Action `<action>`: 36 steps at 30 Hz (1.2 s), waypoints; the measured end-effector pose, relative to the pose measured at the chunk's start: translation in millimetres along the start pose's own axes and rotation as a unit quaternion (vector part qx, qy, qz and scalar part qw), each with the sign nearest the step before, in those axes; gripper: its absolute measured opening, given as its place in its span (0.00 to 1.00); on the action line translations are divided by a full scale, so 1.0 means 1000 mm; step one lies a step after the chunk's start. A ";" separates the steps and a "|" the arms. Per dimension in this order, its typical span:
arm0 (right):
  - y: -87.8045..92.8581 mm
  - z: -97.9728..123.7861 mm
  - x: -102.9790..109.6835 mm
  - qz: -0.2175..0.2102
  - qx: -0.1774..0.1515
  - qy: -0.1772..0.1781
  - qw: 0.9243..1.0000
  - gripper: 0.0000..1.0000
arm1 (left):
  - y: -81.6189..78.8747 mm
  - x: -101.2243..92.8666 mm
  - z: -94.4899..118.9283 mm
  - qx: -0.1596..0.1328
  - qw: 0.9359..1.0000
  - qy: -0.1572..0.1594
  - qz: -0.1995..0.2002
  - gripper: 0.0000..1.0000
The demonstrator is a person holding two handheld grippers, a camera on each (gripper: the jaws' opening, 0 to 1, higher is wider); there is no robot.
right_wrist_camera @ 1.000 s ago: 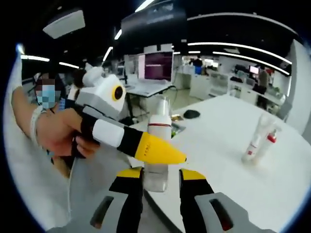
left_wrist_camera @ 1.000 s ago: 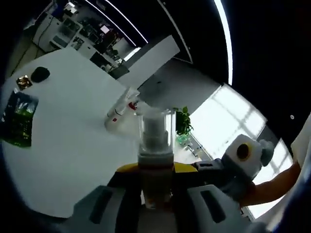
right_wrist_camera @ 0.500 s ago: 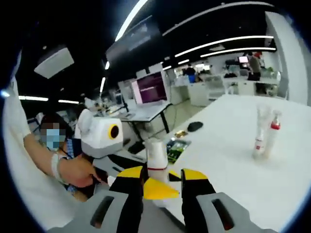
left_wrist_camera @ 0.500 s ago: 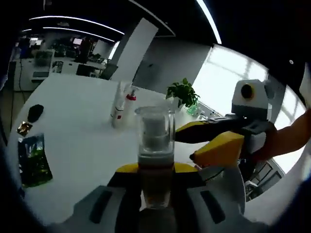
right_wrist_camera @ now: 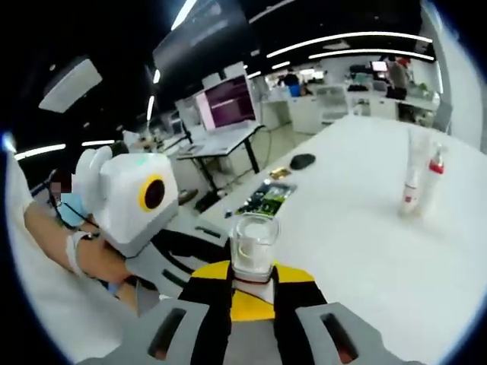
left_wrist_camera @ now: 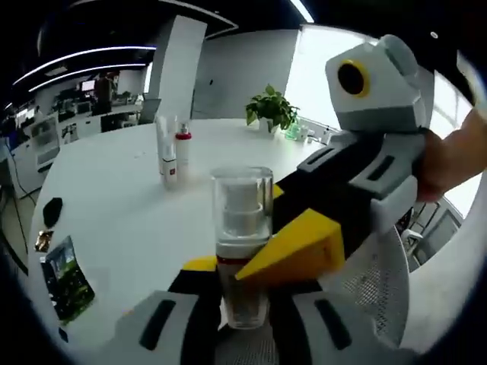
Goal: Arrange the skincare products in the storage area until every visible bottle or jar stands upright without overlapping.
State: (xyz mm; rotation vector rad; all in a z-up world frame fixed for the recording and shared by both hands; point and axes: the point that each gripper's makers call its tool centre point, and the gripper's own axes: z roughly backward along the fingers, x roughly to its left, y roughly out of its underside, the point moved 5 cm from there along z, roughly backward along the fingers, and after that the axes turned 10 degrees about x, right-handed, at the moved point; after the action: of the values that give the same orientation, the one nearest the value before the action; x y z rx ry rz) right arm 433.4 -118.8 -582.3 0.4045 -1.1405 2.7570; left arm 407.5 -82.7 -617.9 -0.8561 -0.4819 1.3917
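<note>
bottle (left_wrist_camera: 243, 236) apparently gripped by both grippers' fingers (left_wrist_camera: 300, 255) over table (left_wrist_camera: 122, 205)

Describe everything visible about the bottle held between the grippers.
The bottle is a small pump bottle with a clear plastic cap over a white pump head, a dark band at the collar and a pale translucent body. It stands upright, above the white table's near edge, clamped low by the left gripper, while the right gripper closes around it too.
</note>
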 end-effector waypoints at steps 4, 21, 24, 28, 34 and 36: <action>0.005 0.003 -0.006 -0.035 -0.012 0.001 0.999 0.14 | 0.000 -0.001 -0.002 0.000 1.000 -0.004 -0.008 0.17; 0.011 0.019 -0.033 -0.083 -0.045 0.031 0.995 0.13 | 0.013 -0.018 -0.009 0.057 0.994 -0.006 -0.092 0.21; 0.008 0.022 -0.038 -0.093 -0.056 0.036 0.993 0.13 | 0.013 -0.017 -0.009 0.060 0.994 -0.004 -0.093 0.22; 0.003 0.028 -0.043 -0.086 -0.065 0.054 0.993 0.13 | 0.010 -0.010 -0.007 0.061 0.995 0.002 -0.074 0.20; 0.008 0.035 -0.059 -0.095 -0.070 0.075 0.990 0.13 | 0.044 0.039 -0.008 0.152 0.978 -0.068 -0.125 0.17; 0.013 0.034 -0.068 -0.100 -0.063 0.081 0.990 0.13 | 0.062 0.054 -0.008 0.190 0.970 -0.106 -0.107 0.16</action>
State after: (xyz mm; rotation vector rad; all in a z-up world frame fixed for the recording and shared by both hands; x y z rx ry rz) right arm 502.3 -152.8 -588.0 0.2592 -1.1580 2.4794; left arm 381.3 -34.8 -679.9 -0.3342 -0.4365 1.3227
